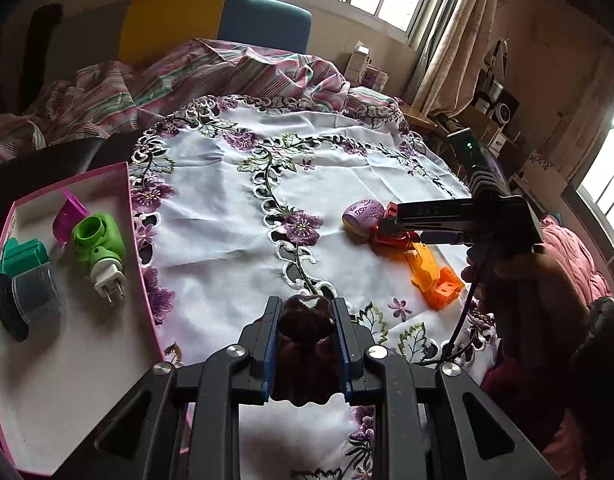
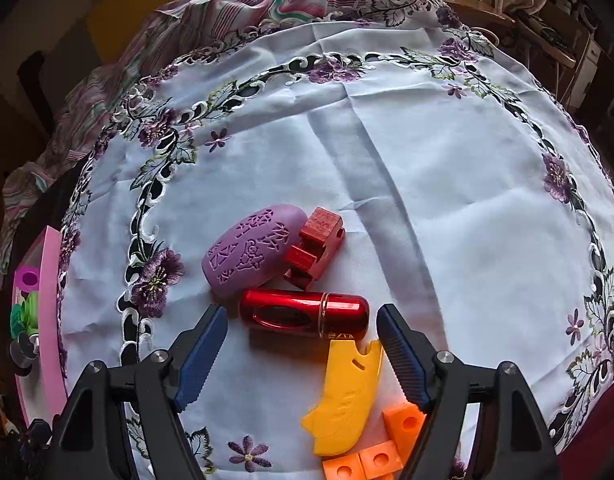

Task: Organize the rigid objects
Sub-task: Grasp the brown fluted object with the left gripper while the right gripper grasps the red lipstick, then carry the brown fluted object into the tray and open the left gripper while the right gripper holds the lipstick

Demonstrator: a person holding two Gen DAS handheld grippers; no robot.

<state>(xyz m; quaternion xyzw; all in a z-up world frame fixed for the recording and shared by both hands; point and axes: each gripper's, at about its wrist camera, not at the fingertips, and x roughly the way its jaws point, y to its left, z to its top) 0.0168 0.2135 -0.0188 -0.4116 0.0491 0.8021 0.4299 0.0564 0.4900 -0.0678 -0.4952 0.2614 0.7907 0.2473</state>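
Observation:
My left gripper (image 1: 305,320) is shut on a dark brown lumpy object (image 1: 307,312), held just right of the pink-rimmed tray (image 1: 139,264). In the tray lie a green plug-in device (image 1: 99,244), a teal piece (image 1: 21,256), a grey and black cylinder (image 1: 27,300) and a magenta cup (image 1: 69,216). My right gripper (image 2: 302,314) is open, its blue pads standing on either side of a red metal capsule (image 2: 343,312) without touching it. Beyond the capsule lie a purple engraved oval (image 2: 253,254) and a red wooden block (image 2: 317,242). A yellow piece (image 2: 347,396) and orange blocks (image 2: 381,460) lie nearer.
Everything rests on a white cloth (image 2: 427,180) embroidered with purple flowers, spread over a bed. A striped quilt (image 1: 167,76) is bunched at the far side. A person's hand (image 1: 519,280) holds the right gripper (image 1: 391,226). Shelves and boxes (image 1: 495,116) stand at the right.

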